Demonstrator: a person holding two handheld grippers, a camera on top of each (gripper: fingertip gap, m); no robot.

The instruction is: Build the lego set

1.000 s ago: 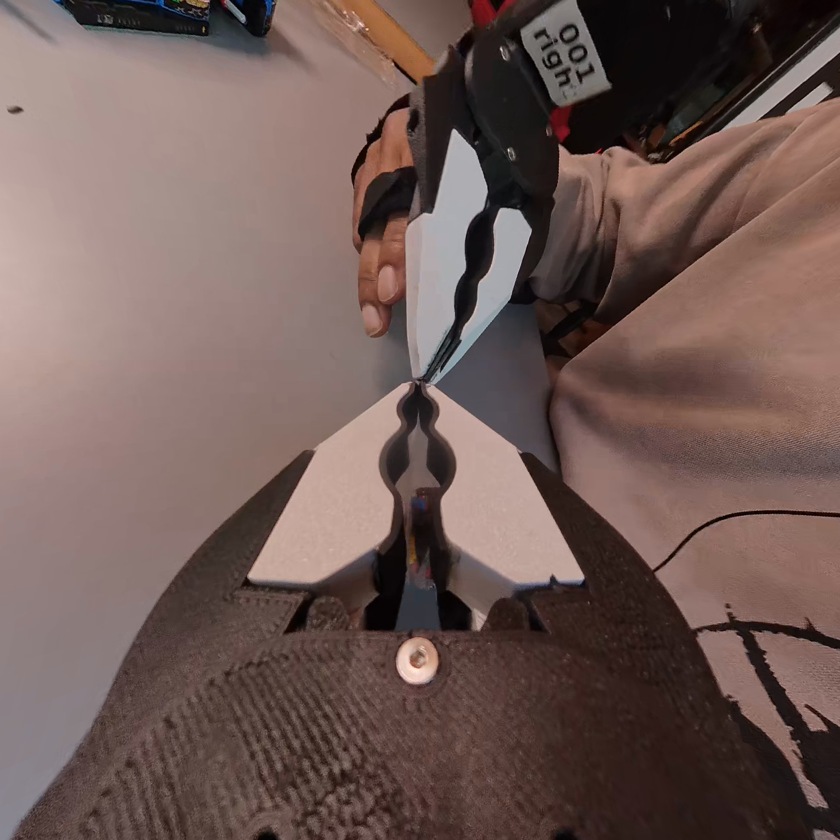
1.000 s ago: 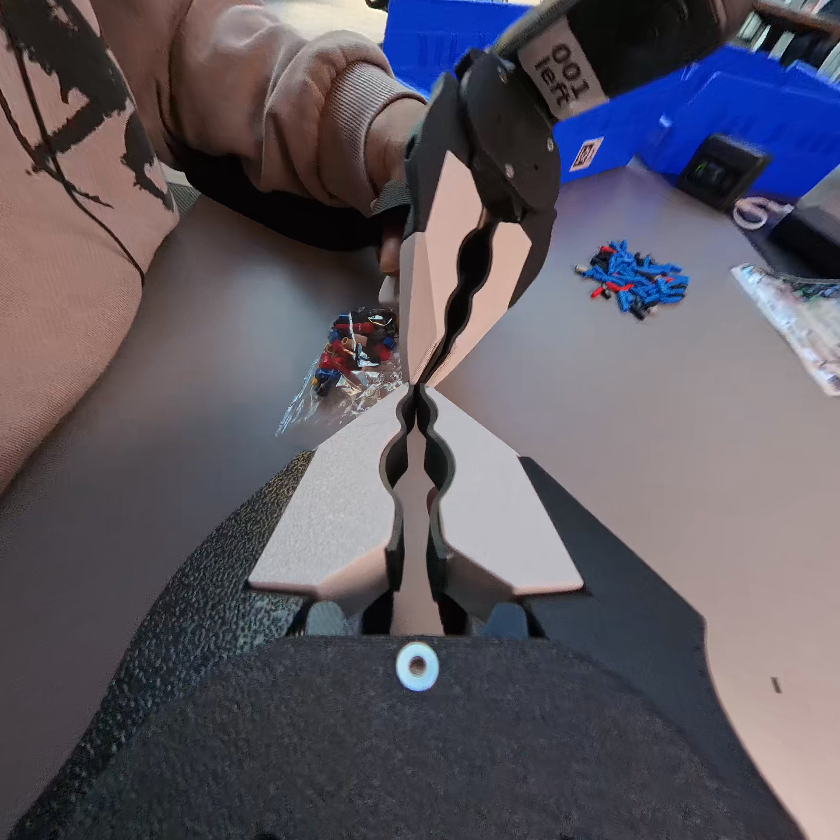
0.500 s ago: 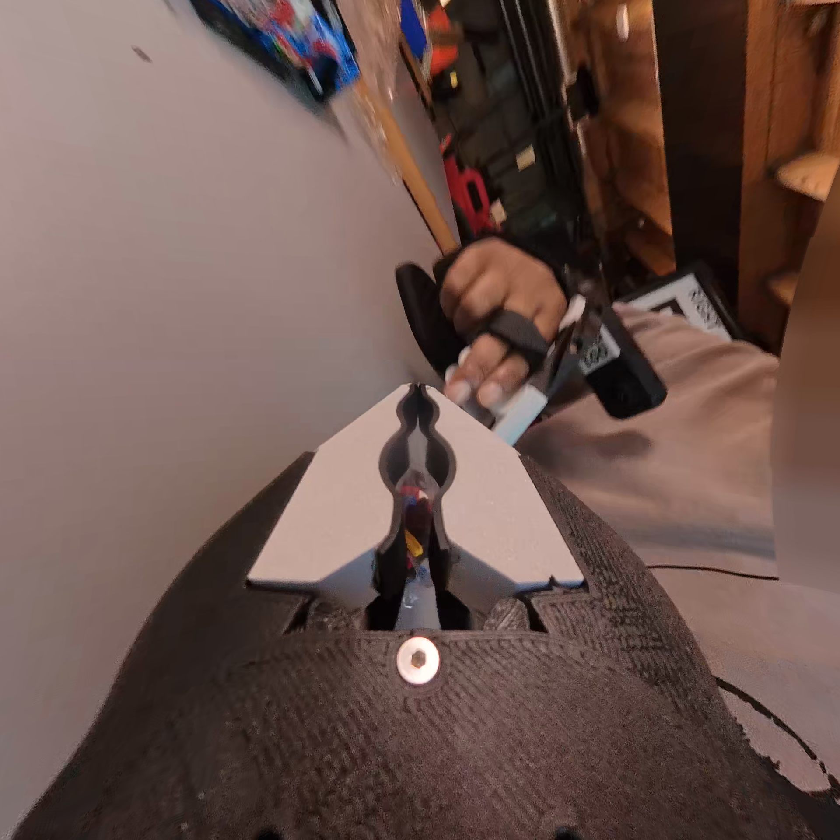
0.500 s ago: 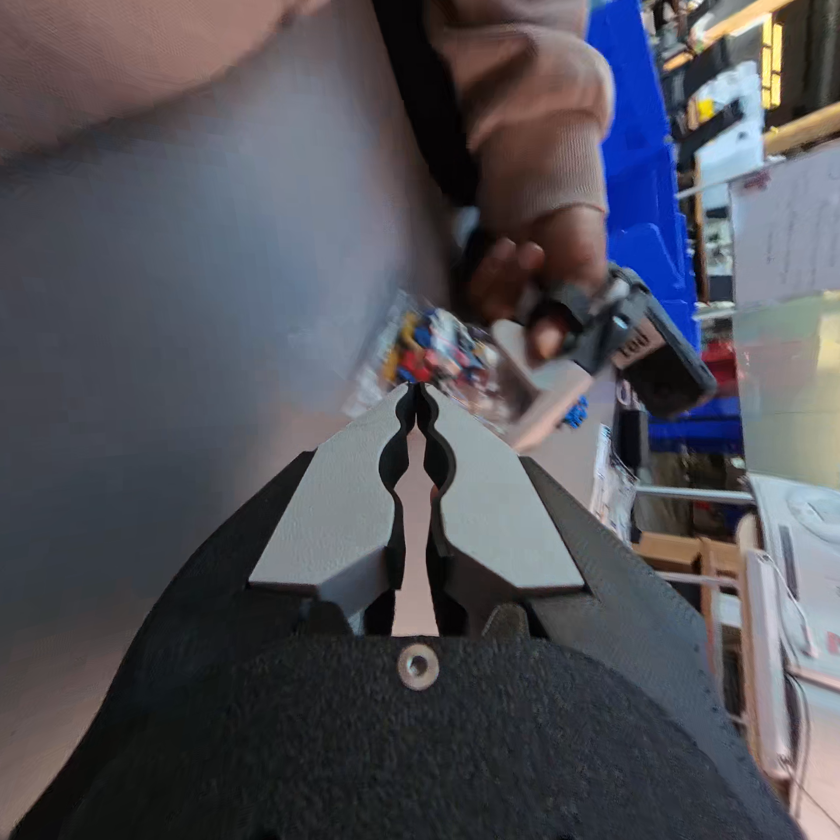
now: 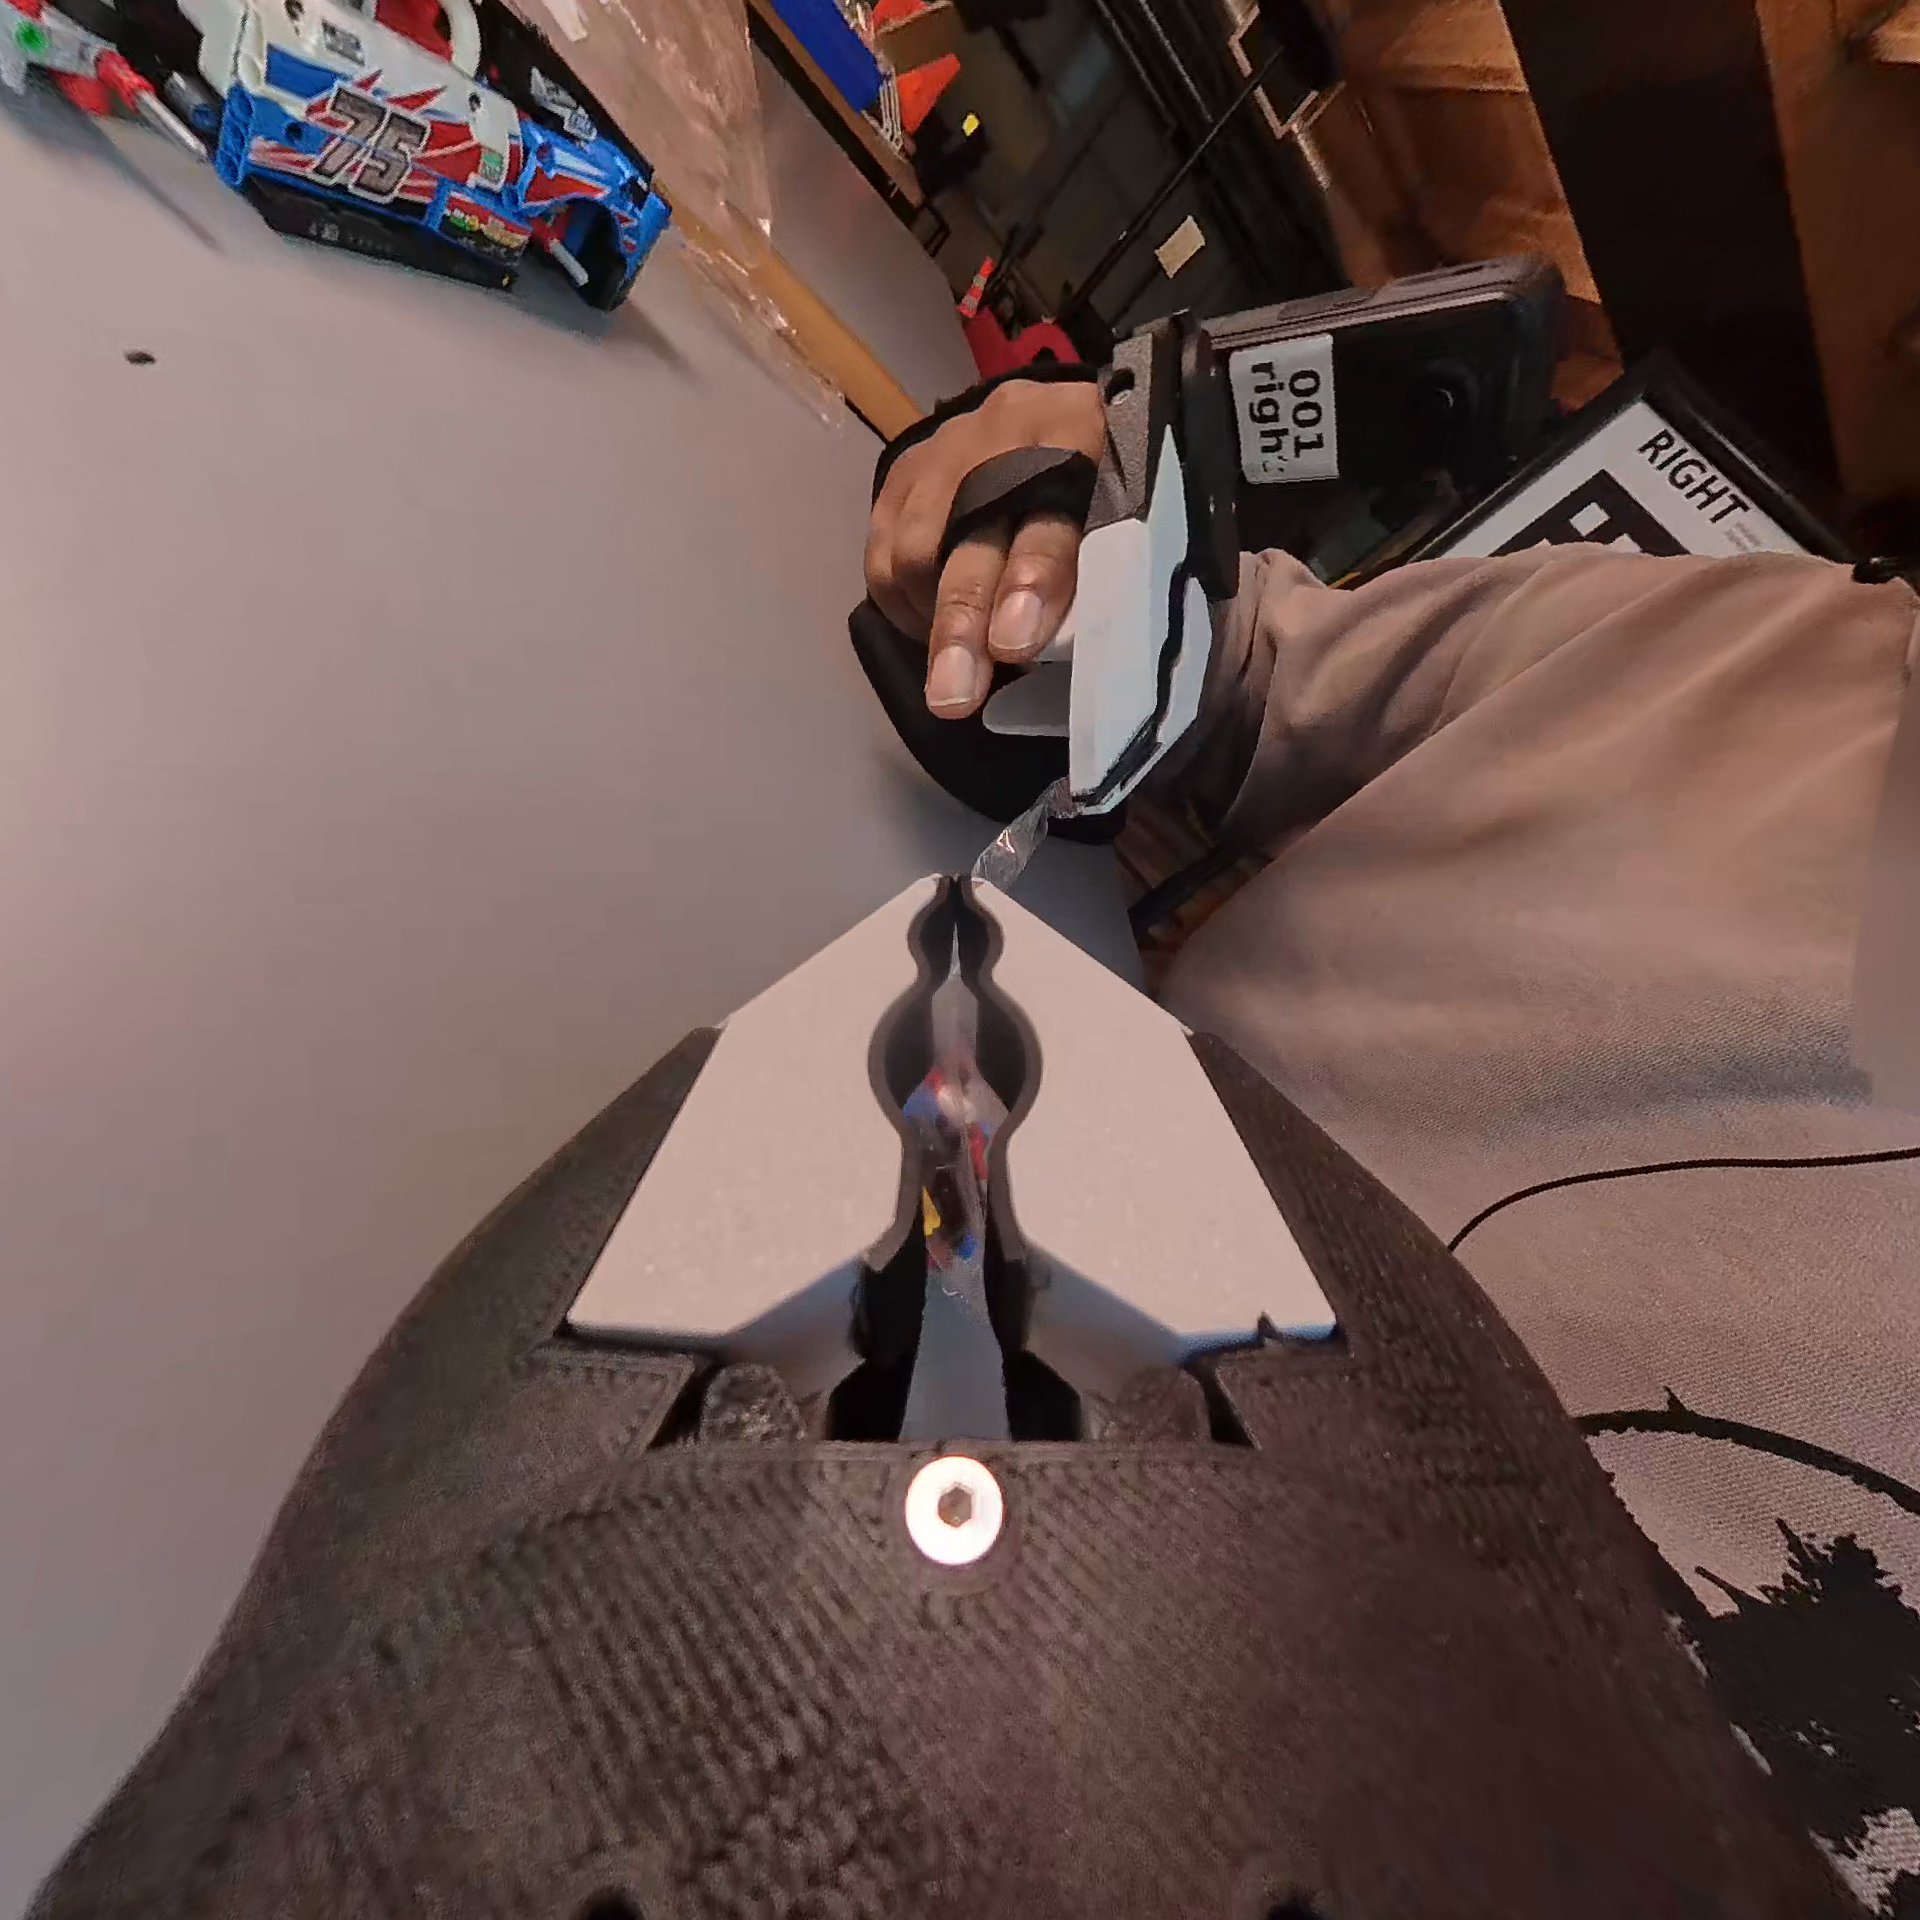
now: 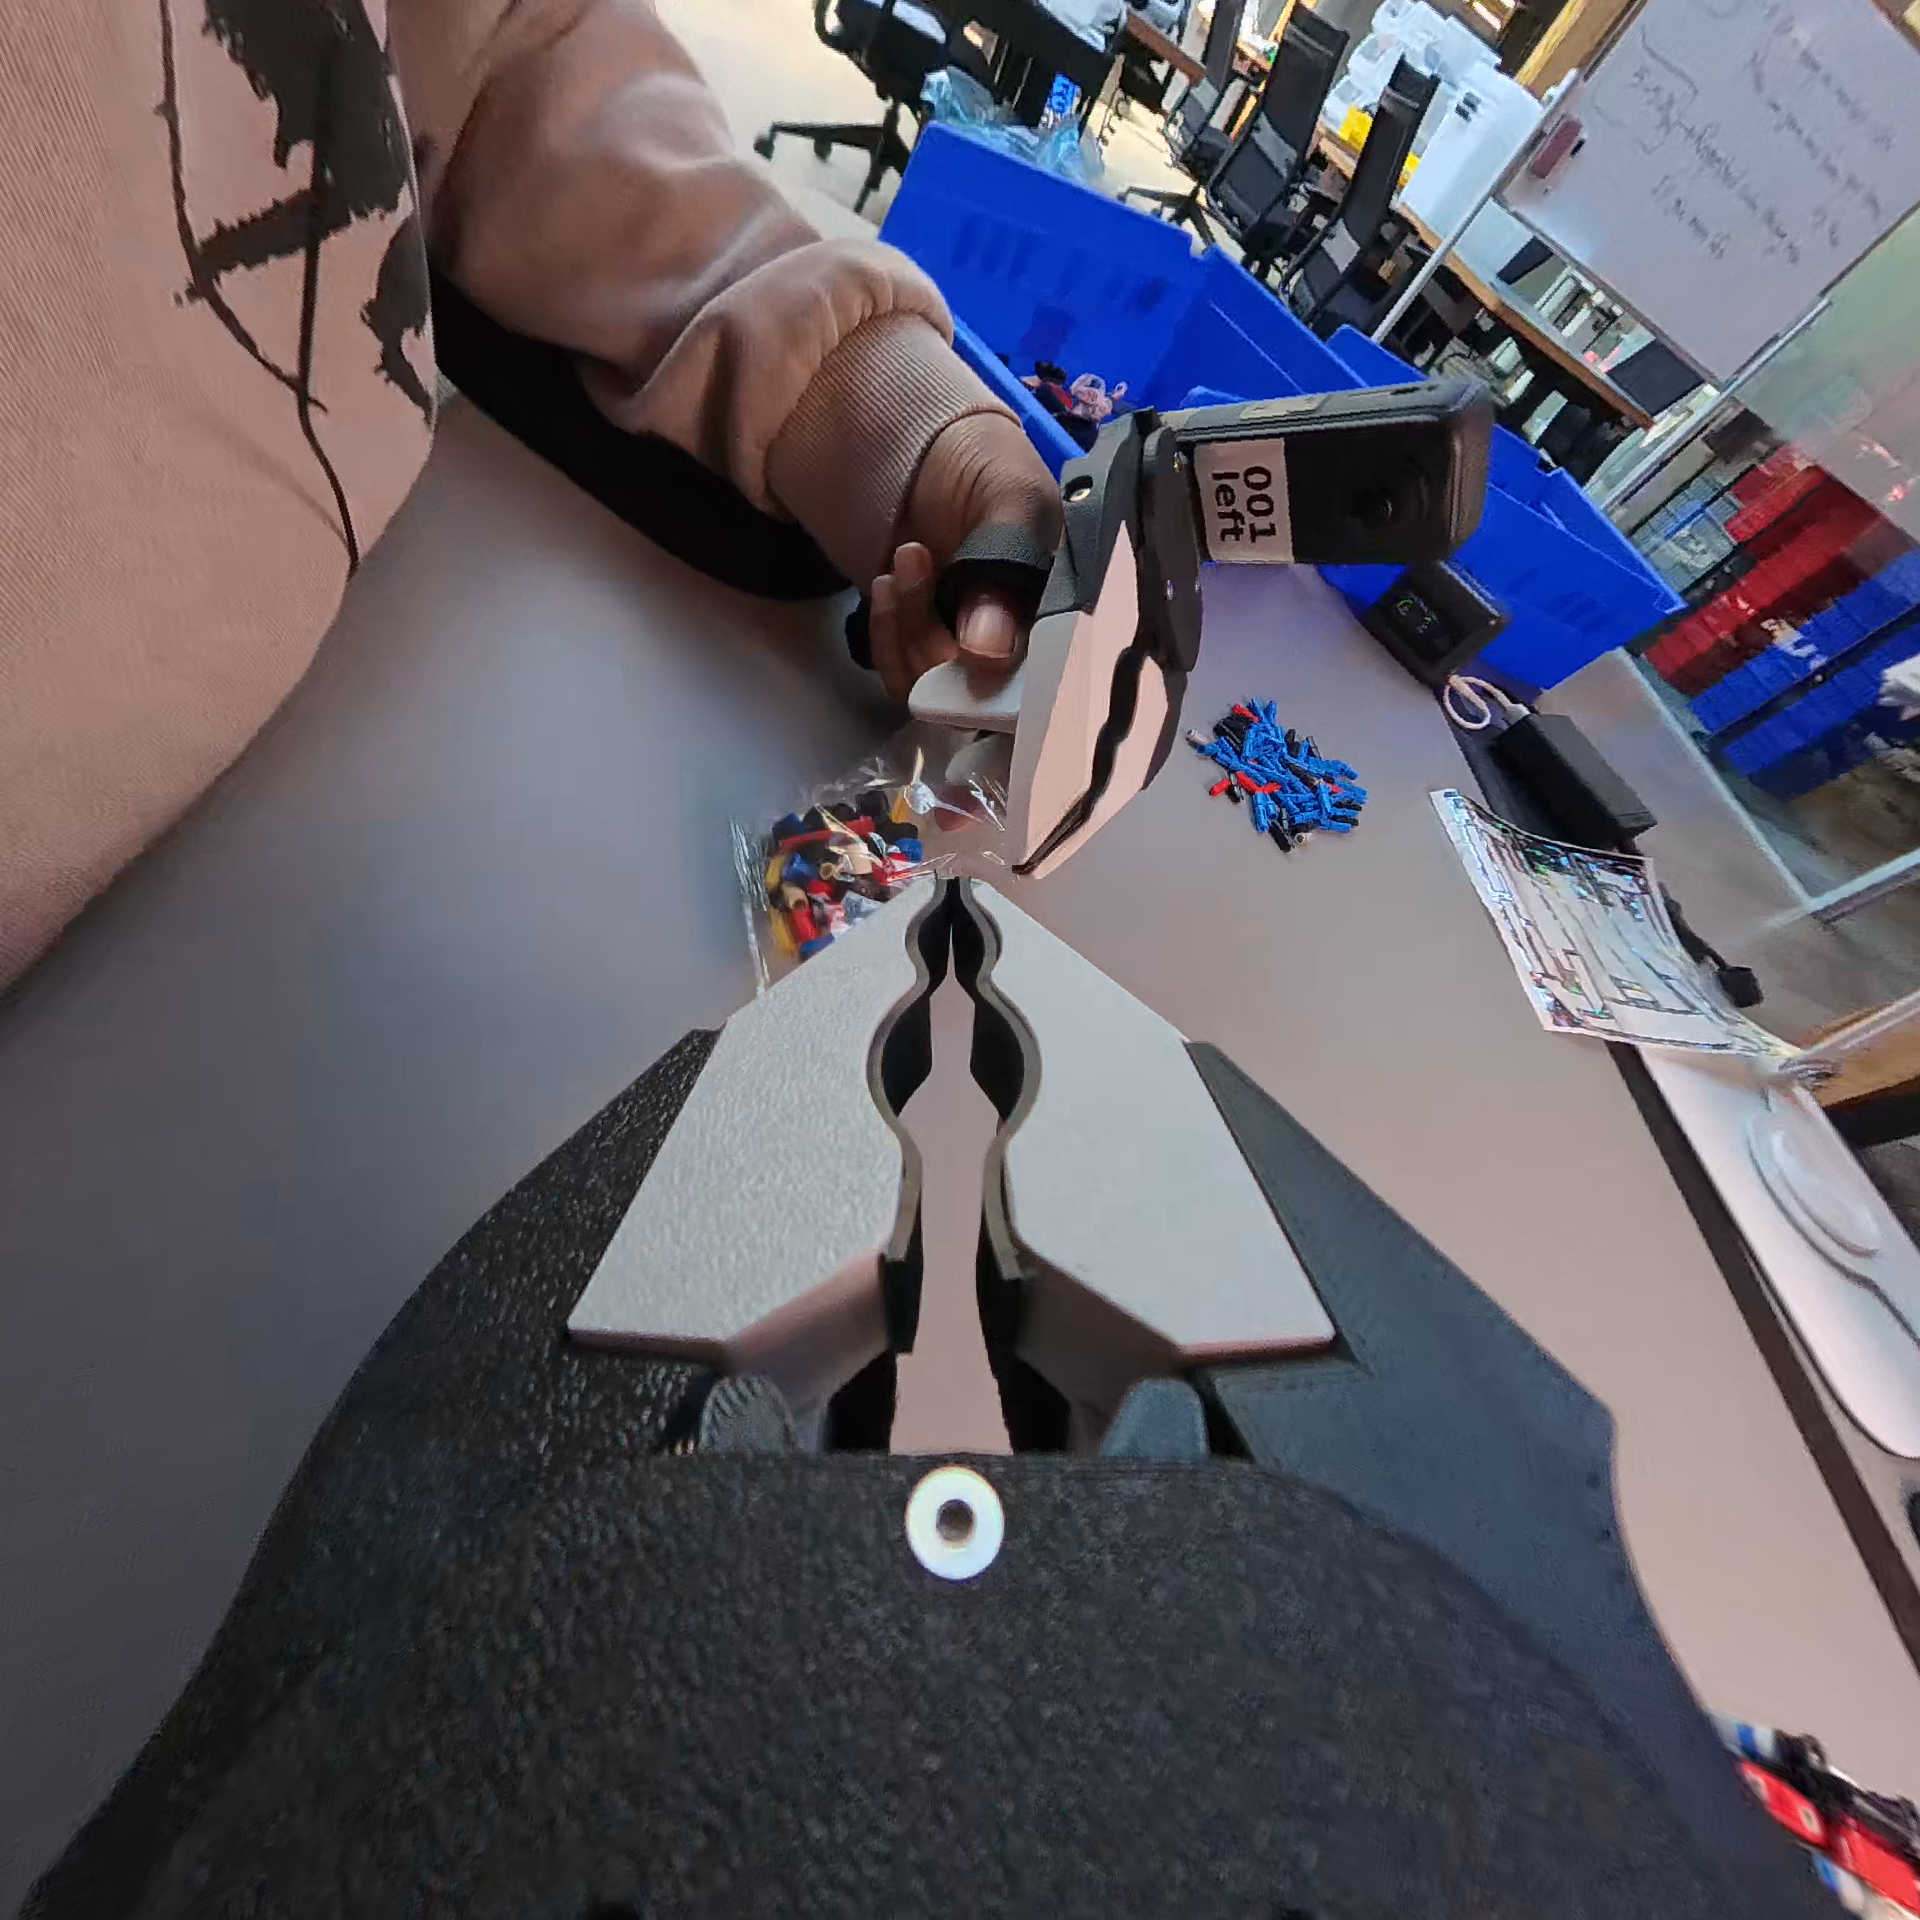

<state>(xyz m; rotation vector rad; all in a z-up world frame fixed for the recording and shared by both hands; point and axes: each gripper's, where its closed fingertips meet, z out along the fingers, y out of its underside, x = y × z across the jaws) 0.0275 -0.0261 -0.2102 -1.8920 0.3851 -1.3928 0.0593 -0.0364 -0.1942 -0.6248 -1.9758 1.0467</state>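
Observation:
A clear plastic bag of small coloured lego pieces (image 6: 831, 883) hangs just above the grey table (image 6: 520, 831). My left gripper (image 5: 954, 888) is shut on the bag, whose pieces show through the gap between its fingers (image 5: 951, 1143). It also shows in the right wrist view (image 6: 1029, 862). My right gripper (image 6: 954, 885) is shut, tip close to the left gripper's tip. In the left wrist view (image 5: 1096, 800) it pinches a strip of the bag's clear plastic (image 5: 1013, 842) that runs toward the left tip.
A built blue, white and red lego race car (image 5: 416, 177) stands at the table's far side. A pile of blue and red pins (image 6: 1283, 774), a printed sheet (image 6: 1579, 935), a black charger (image 6: 1569, 779) and blue bins (image 6: 1143, 281) lie beyond. The person's torso is close by. One gripper's finger ends stand about 4 cm off the other's.
The grippers were tip to tip, swung apart and rotated half a second ago, and are now close again, a small gap apart with a plastic strip stretched between them.

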